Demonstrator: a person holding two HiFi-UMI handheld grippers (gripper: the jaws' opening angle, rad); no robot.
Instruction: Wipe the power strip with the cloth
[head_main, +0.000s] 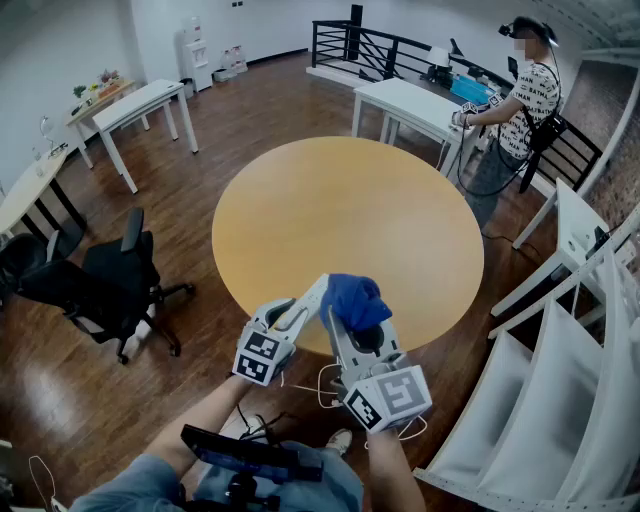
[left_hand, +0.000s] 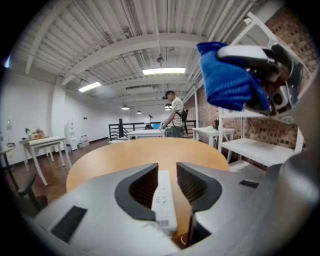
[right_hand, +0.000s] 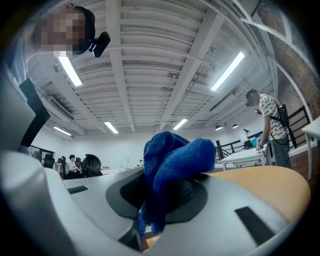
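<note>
One view apiece shows each grip: left hand-held gripper (left_hand: 166, 169) clamps power strip (left_hand: 163, 197), right hand-held gripper (right_hand: 167, 187) cloth (right_hand: 172, 152).

The left gripper's (left_hand: 167, 170) grey jaws grip a long white plastic power strip (left_hand: 164, 197), pointing over a round tan wooden table (left_hand: 125, 155). At upper right, the right gripper (left_hand: 245, 70) holds a crumpled blue cloth (left_hand: 225, 80). A person (left_hand: 175, 114) stands beyond.
</note>
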